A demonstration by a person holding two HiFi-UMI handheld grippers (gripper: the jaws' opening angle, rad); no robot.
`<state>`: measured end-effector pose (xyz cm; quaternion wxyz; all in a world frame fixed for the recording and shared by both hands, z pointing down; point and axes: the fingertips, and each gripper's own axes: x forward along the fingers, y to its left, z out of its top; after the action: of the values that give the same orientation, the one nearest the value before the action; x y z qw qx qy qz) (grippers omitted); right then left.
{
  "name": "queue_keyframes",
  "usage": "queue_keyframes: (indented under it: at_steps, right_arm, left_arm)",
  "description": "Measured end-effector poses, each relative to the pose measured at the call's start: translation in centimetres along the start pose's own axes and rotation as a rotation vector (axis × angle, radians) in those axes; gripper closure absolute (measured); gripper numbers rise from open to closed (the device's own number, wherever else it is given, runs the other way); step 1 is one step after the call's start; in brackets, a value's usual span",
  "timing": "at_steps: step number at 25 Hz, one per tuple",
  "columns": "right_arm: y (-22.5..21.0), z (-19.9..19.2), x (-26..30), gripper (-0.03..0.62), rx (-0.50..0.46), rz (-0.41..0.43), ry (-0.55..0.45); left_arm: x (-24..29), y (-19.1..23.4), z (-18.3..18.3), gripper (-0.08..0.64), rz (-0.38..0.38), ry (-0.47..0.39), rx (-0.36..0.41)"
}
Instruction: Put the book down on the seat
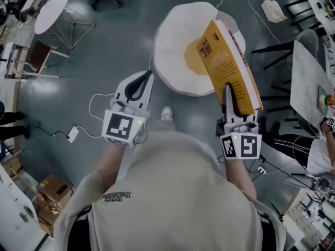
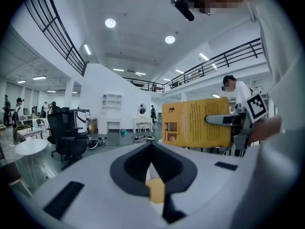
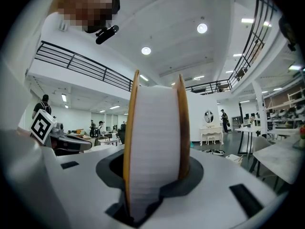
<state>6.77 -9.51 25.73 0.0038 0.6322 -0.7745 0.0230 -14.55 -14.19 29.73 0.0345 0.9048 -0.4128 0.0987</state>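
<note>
1. The book is held by the right gripper. Its jaws are pressed onto the two covers near the bottom end, with the pages squeezed between them.
2. The book is seen up above the right side of the seat. It is not resting on the seat yet.
3. The book's long side is pointed away from the jaws, out over the seat. The book is stood on its edge, not laid flat.
4. The left gripper is held by the near left side of the seat. Its jaws are closed together, and nothing is held between them.
5. The book is already over the seat, so only the right gripper seems to be needed. It is judged that the book must be tipped flat and lowered toward the middle of the seat before it is let go.
</note>
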Motion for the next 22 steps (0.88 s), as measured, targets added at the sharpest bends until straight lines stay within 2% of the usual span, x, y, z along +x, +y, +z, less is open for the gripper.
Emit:
queue_keyframes:
  at_steps: [3,7,11,16,22]
  right_arm:
    - [0.5,0.3,1.5,0.44,-0.008,0.001,-0.001]
    - [1.1,0.6,2.2,0.44,-0.022,0.02,-0.013]
    - [0.8,1.1,3.2,0.44,-0.031,0.023,-0.022]
    - [-0.4,1.7,3.8,0.44,-0.029,0.025,-0.025]
    - [-2.1,1.6,4.1,0.44,-0.011,0.051,-0.016]
  left_arm:
    - [0.7,2.3,1.0,0.551,0.03,-0.027,0.019]
    - [0.9,4.3,2.3,0.551,0.079,-0.078,-0.001]
    - [1.6,4.7,3.0,0.551,0.096,-0.088,0.026]
    - [2.6,3.9,3.1,0.551,0.079,-0.071,0.026]
    - [3.2,2.7,3.4,0.551,0.096,-0.057,0.006]
